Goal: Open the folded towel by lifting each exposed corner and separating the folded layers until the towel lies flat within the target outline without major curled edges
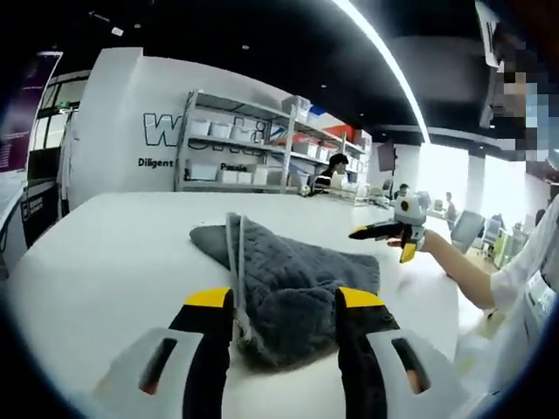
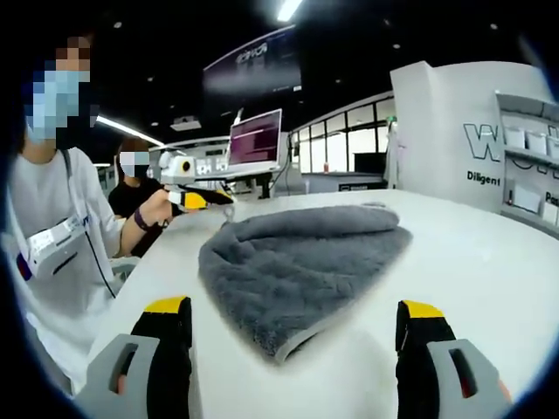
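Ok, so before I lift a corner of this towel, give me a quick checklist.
1. Left gripper open: ok, its jaws stand apart either side of the towel's near end.
2. Right gripper open: ok, jaws wide apart, gripping nothing.
3. Corner exposed to grab: ok, a hemmed corner points toward the right gripper's jaws.
4. Towel flat: not ok, it lies folded in layers, with a rounded fold at the far side.
5. Target outline on the table: cannot tell, no marking is visible.
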A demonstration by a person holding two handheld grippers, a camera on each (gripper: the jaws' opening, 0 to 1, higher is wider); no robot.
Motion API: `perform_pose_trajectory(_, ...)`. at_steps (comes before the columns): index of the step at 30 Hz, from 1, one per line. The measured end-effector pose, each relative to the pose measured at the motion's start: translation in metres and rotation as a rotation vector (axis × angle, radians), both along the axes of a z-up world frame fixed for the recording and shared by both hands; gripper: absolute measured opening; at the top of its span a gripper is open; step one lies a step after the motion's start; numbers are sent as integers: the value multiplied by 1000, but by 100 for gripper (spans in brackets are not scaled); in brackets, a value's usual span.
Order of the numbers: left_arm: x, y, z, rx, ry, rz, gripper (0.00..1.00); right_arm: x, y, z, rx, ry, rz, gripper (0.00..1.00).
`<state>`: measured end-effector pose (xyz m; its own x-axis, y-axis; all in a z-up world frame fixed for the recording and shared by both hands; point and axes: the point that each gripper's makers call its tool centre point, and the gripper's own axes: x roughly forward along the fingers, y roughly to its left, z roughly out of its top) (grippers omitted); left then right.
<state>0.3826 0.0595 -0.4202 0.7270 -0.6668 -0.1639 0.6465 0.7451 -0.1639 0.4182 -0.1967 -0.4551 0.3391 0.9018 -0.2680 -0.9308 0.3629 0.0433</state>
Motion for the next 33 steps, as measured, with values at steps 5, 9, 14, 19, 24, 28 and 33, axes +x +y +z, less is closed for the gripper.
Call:
perform_pose_trajectory(5, -1, -6, -3, 32, -21, -21, 71, 1, 0, 1, 9, -4, -4, 99)
perform_pose_trajectory(9, 0, -10, -6, 67, -32, -24, 84, 2, -1, 2, 19, -6, -8, 99)
perform_pose_trajectory(14, 4, -12, -12, 87, 3, -18, 93, 2, -2, 4, 29, -8, -11, 99)
perform_pose_trajectory(19, 4, -20, -11, 93, 9, -35, 99, 4, -4, 7, 40, -13, -17, 99)
perform_pose_trajectory(24, 6, -26, -7, 124, 8, -62, 99, 4, -4, 11, 52, -26, -21, 99)
perform_pose_trajectory(28, 12, -34, 4, 159, -5, -88, 99, 4, -4, 14, 60, -29, -23, 99)
perform_pose_trajectory(33, 31, -46, 21, 217, -33, -114, 99, 5, -7, 21, 76, -42, -27, 99)
